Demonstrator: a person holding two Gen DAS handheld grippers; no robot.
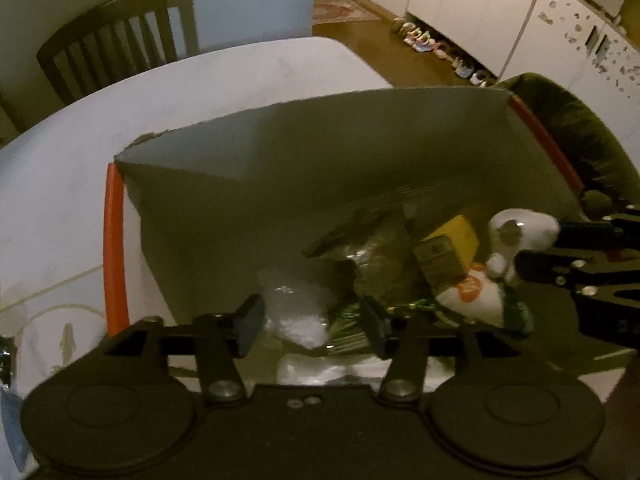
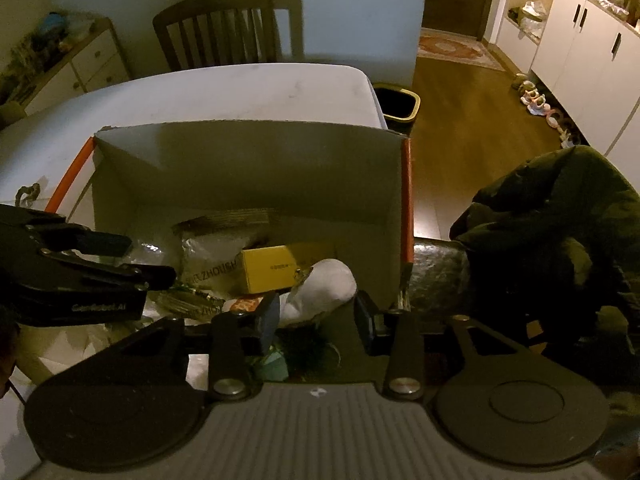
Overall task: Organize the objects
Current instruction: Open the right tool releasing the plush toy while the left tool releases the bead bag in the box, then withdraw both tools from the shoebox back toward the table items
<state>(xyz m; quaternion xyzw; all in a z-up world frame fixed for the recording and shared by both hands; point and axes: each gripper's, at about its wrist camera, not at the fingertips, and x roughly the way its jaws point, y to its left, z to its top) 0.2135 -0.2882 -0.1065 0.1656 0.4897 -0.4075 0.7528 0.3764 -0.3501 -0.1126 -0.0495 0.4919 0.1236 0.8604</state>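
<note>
Several items sit piled in the cardboard box (image 2: 248, 168), lower centre of both views. White plush toy (image 2: 324, 286) lies at the right of the pile: soft, light, squashes under the jaws, so take it across the body, not by a limb. Yellow carton (image 2: 276, 270) just left of it, touching: stiff, light, flat faces, so pinch across two opposite sides. Clear plastic bags (image 1: 296, 304) at lower centre of the left view: slippery, floppy, pinch a bunched fold. Green foil wrapper (image 1: 404, 308) beside them: crinkly, thin.

Right gripper (image 2: 316, 320) hovers just over the plush, jaws wide, holding nothing. Left gripper (image 1: 316, 324) is over the bags, jaws wide, empty too.

Box has orange-taped corners and sits on the white table (image 2: 224, 88). Dark jacket (image 2: 560, 232) right of the box; chair (image 2: 228, 28) at upper centre.
</note>
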